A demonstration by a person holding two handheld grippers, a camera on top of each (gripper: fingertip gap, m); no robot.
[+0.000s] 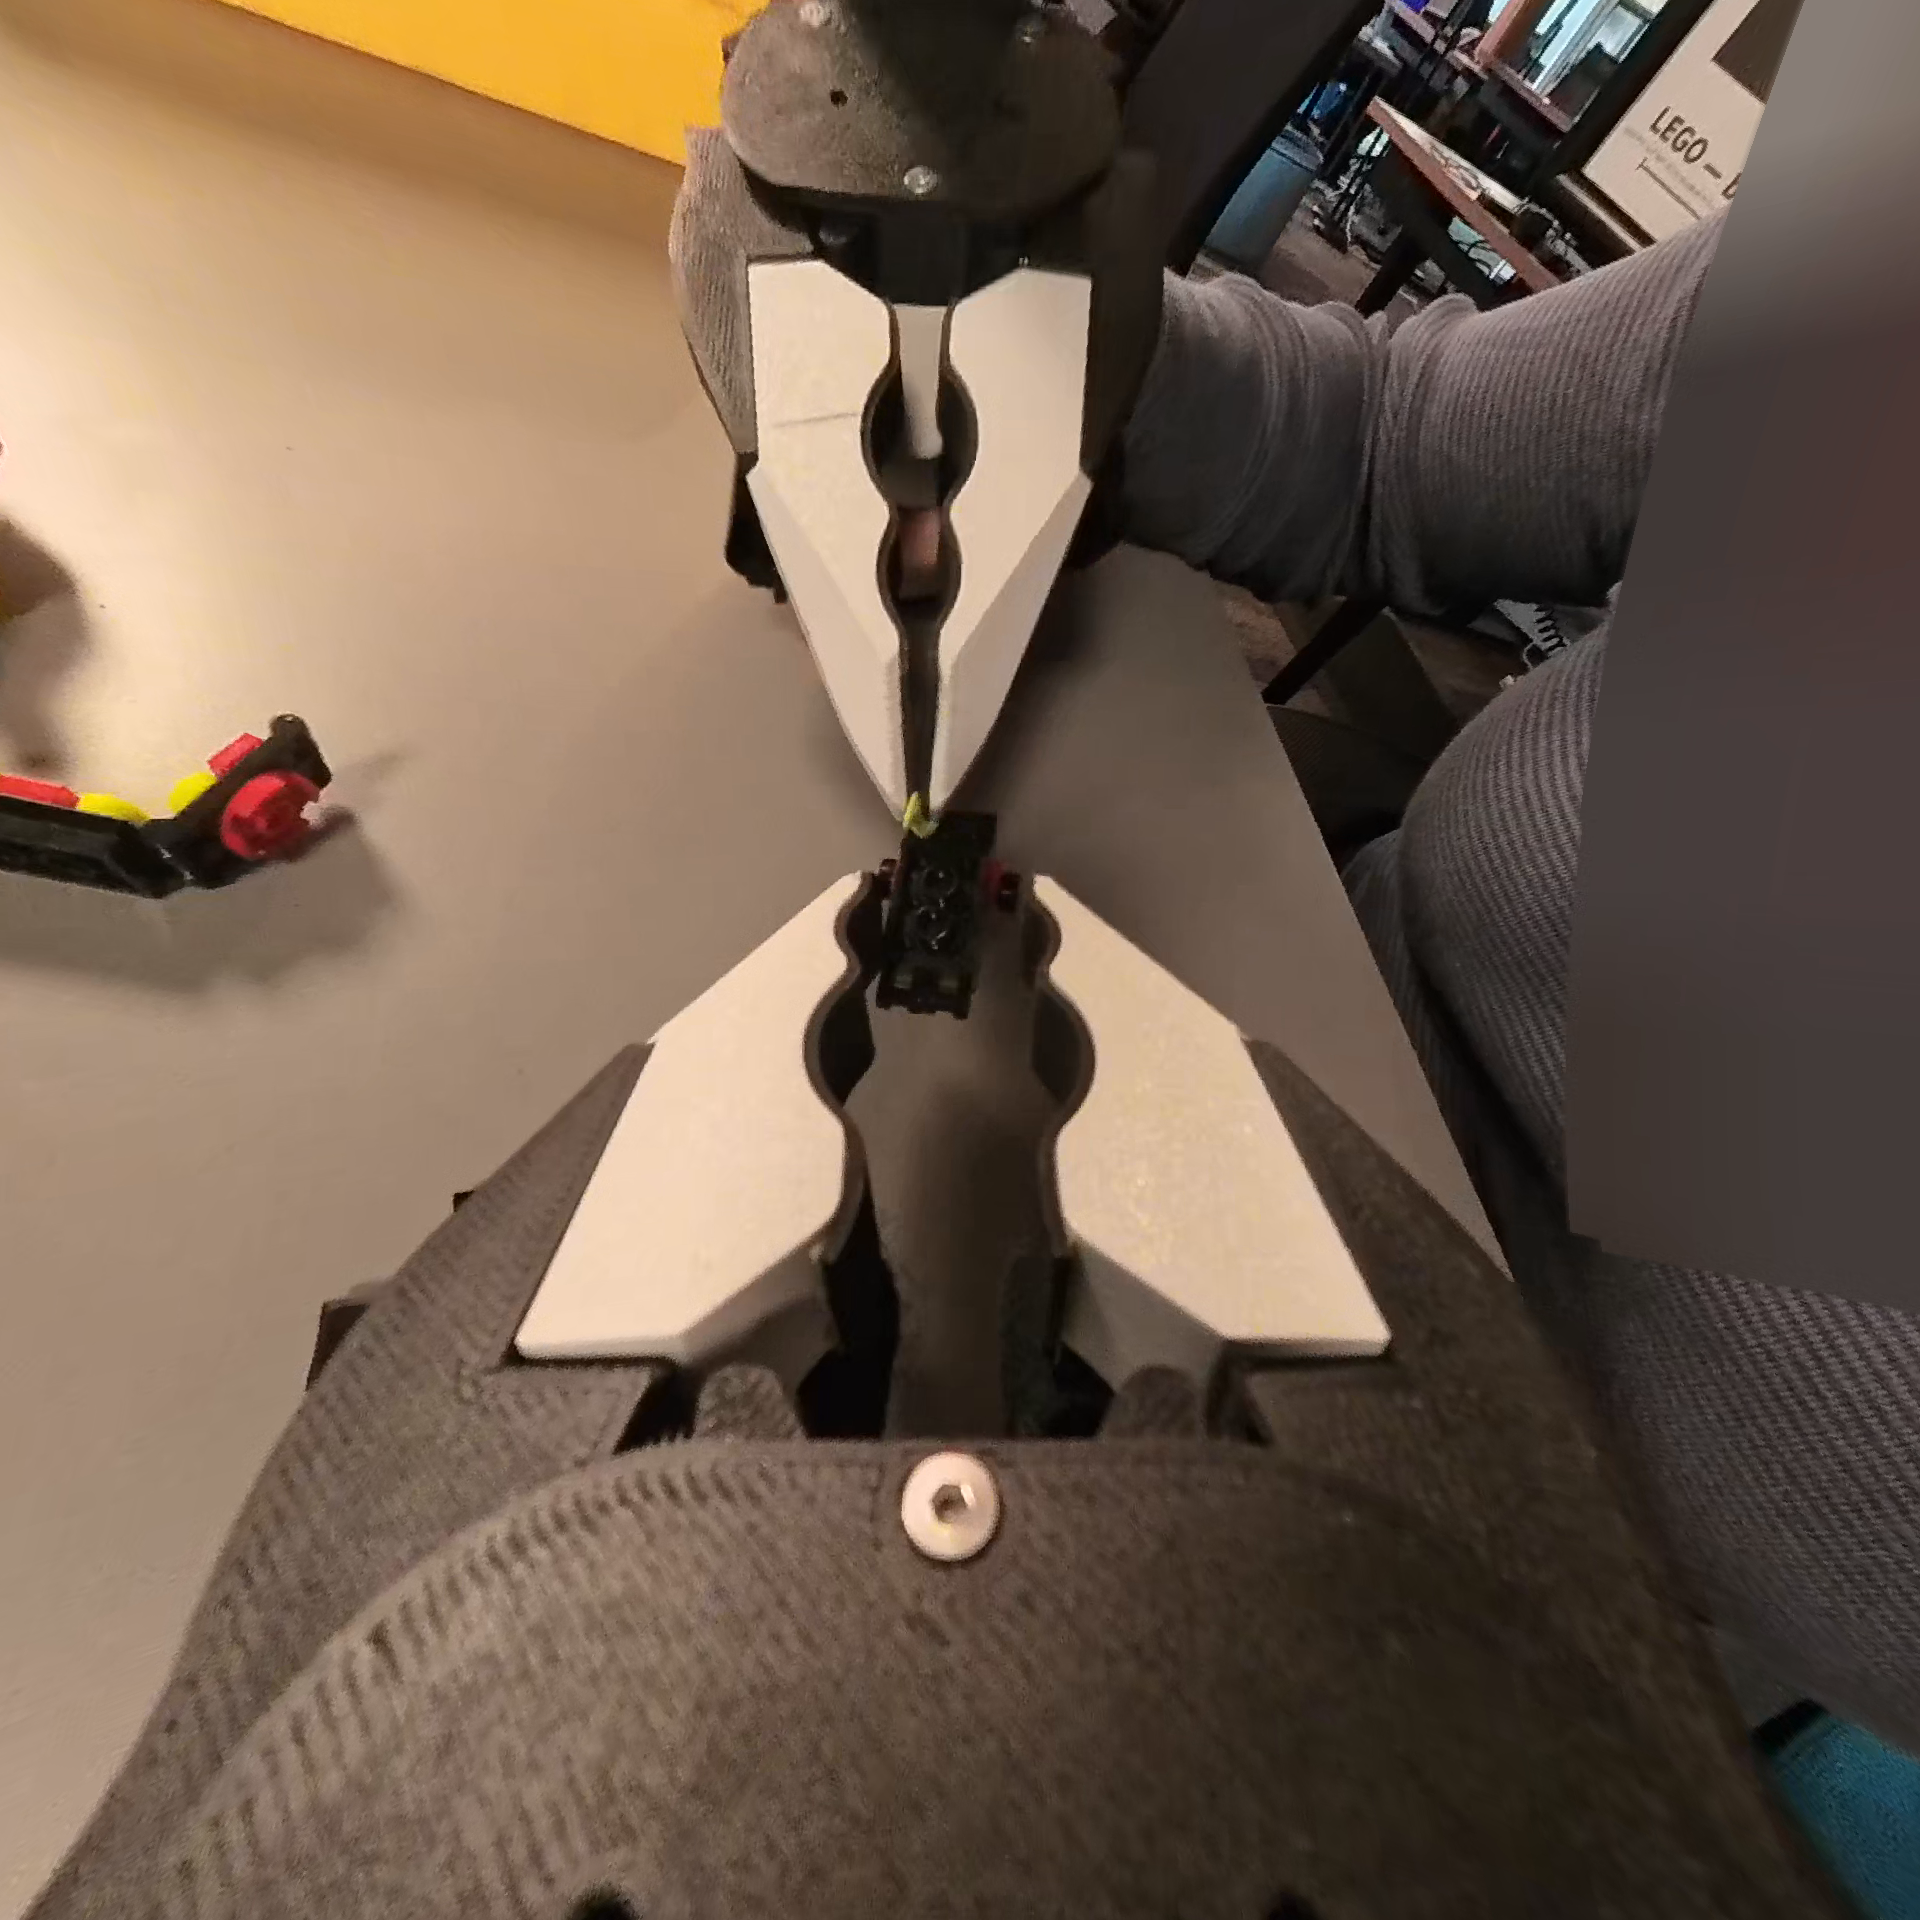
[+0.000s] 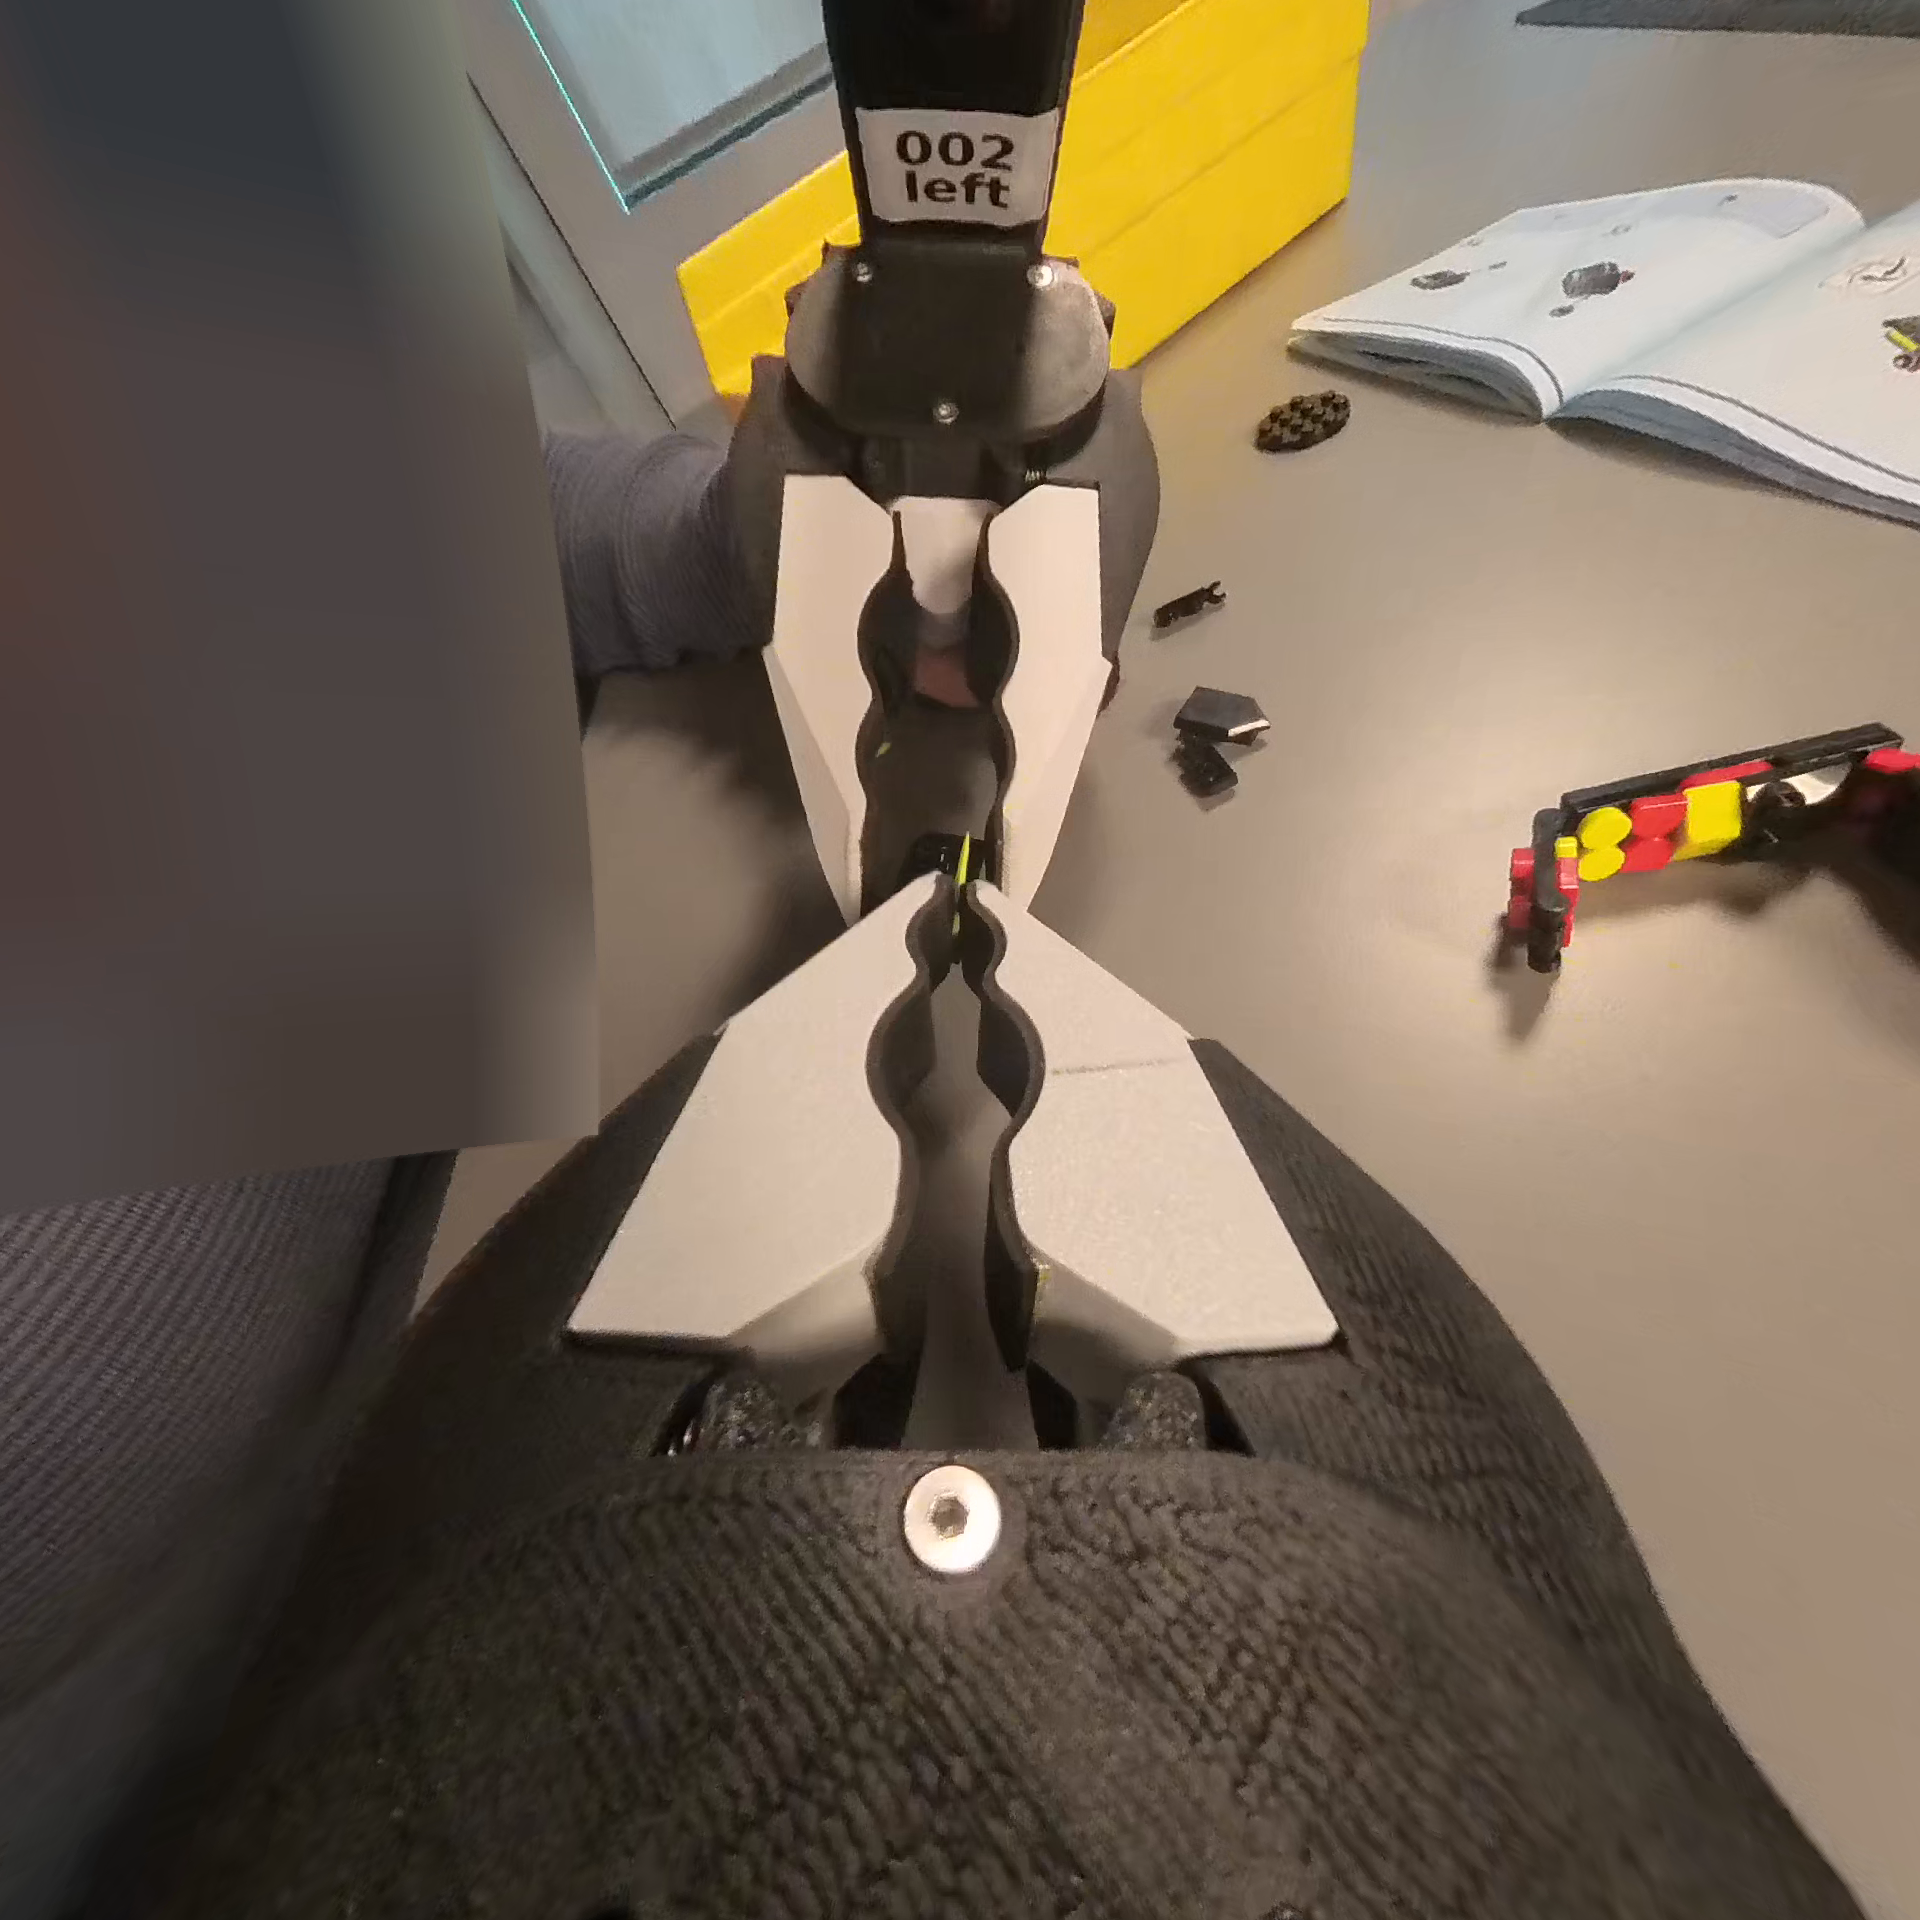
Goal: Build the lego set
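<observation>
The two grippers are meeting tip to tip above the table's (image 1: 436,436) near edge, and the coming move turns on that head-on line. The left gripper (image 1: 940,883) is holding a small black block (image 1: 930,925) between its fingertips, jaws clamped on its sides by the red pegs sticking out left and right — the gap behind the tips is wide only because the block is keeping them apart. The block's long axis is running straight along the fingers, pointing at the other tool, its far end poking out past the tips. The right gripper (image 2: 956,904) is facing it from directly opposite, jaws pressed nearly together on a thin lime piece (image 2: 961,883), a sliver standing edge-on between the tips. In the left view that piece (image 1: 916,814) is touching, or just about touching, the block's far end, slightly to the left corner; I cannot tell whether it is seated. My judgement: the right gripper is doing the fitting and the left is bracing, so the push needs to go along the block's axis — any sideways drift is likely to twist the sliver out. The half-built car (image 2: 1704,831), loose black parts (image 2: 1216,732) and booklet (image 2: 1621,322) are lying well apart to the right
</observation>
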